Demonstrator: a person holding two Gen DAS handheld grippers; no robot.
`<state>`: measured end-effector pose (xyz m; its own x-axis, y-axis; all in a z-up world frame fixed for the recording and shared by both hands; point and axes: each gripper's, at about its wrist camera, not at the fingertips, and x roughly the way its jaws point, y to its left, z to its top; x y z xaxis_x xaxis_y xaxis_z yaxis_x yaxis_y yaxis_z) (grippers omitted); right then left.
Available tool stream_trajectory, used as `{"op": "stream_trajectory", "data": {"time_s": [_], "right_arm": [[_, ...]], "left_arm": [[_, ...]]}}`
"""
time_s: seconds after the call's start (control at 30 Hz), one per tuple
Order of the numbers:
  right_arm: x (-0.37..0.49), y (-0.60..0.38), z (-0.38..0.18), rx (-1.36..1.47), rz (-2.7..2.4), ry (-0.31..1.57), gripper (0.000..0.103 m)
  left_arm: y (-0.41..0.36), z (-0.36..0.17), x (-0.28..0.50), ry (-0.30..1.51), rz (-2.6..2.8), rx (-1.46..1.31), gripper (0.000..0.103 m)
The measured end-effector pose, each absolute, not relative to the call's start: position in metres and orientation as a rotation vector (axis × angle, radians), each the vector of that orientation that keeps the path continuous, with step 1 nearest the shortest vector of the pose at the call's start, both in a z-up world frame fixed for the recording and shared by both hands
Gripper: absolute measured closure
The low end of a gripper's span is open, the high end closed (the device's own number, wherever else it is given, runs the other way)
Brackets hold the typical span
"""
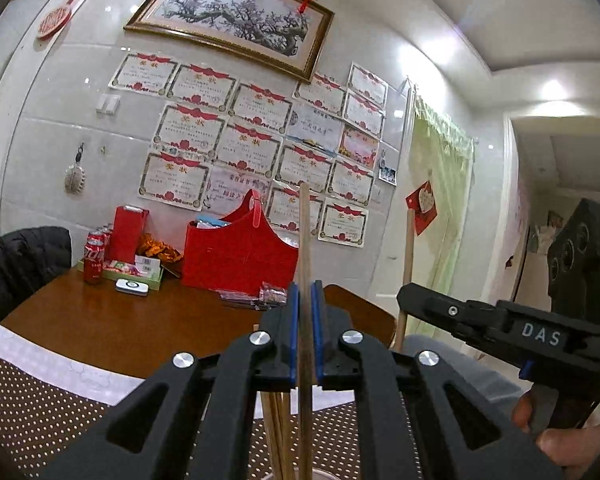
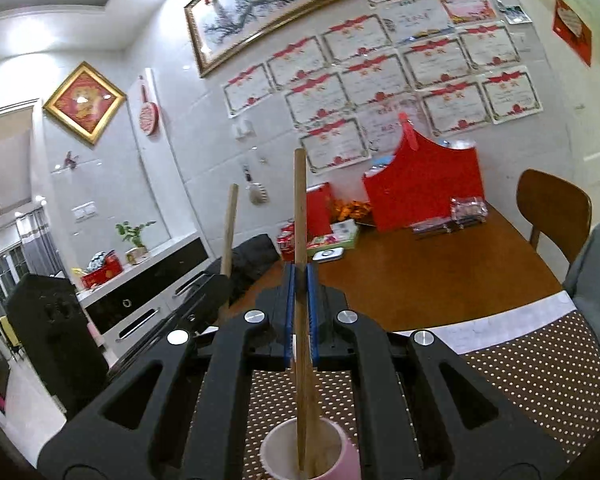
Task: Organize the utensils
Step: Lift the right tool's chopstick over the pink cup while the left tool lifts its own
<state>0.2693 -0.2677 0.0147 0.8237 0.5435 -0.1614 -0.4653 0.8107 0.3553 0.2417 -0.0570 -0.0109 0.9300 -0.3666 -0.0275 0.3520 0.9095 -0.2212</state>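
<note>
Our left tool (image 1: 305,300) and right tool (image 2: 301,280) are black plastic with blue pads (image 1: 293,320), silver screws, white "DAS" lettering.

The lower end of the left chopstick (image 1: 305,264) is cut off by the bottom edge. The cup (image 2: 312,454) is cropped at the same edge in the right view. The print on the certificates (image 1: 188,120) is too small to be read. The chair (image 2: 552,208) is partly hidden by a grey sleeve (image 2: 596,264).
</note>
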Motion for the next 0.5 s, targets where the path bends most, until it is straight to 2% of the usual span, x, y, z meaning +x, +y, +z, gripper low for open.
{"op": "stream_trajectory", "data": {"time_s": [0.5], "right_arm": [[0.28,-0.267,-0.002,0.31,0.543,0.303,0.097]], "left_arm": [[-0.062,-0.021,0.27,0.058,-0.333,-0.221,0.097]]}}
